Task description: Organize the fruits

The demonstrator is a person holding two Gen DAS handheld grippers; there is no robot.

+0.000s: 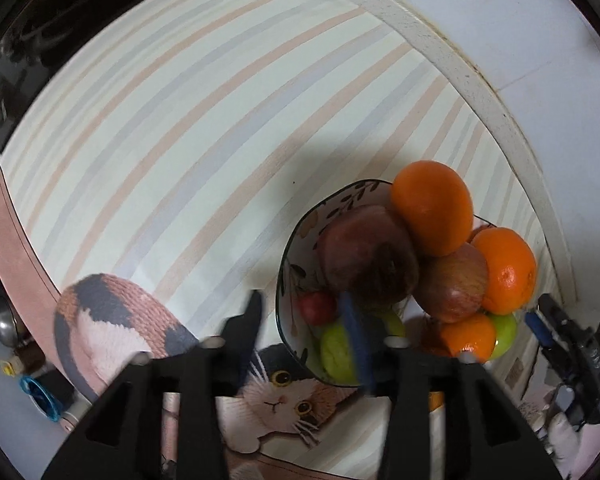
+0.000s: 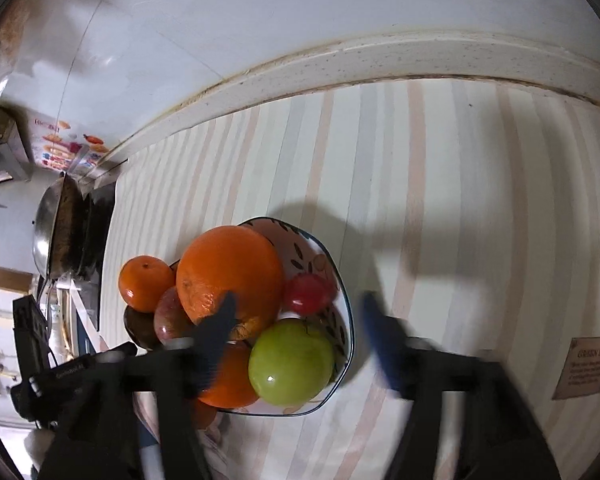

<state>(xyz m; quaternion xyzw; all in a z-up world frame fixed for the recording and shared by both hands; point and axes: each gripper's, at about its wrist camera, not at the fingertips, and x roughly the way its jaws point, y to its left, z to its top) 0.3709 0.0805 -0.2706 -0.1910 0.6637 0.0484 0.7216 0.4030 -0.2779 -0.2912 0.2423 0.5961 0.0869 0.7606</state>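
A white patterned bowl (image 1: 290,276) (image 2: 332,276) sits on the striped cloth, piled with fruit. It holds a large orange (image 1: 432,208) (image 2: 230,274), a smaller orange (image 1: 506,270) (image 2: 144,282), red-brown apples (image 1: 366,256), a small red fruit (image 1: 318,306) (image 2: 308,294) and a green apple (image 2: 290,362) (image 1: 336,350). My left gripper (image 1: 302,312) is open and empty, its right finger over the bowl's left side. My right gripper (image 2: 300,312) is open and empty, its jaws spanning the bowl from above.
A striped tablecloth (image 1: 180,140) with a cat print (image 1: 284,396) covers the counter. A white ledge and wall (image 2: 340,60) lie behind. A metal pot (image 2: 48,236) stands at the left in the right wrist view. Small items (image 1: 32,388) lie at the counter edge.
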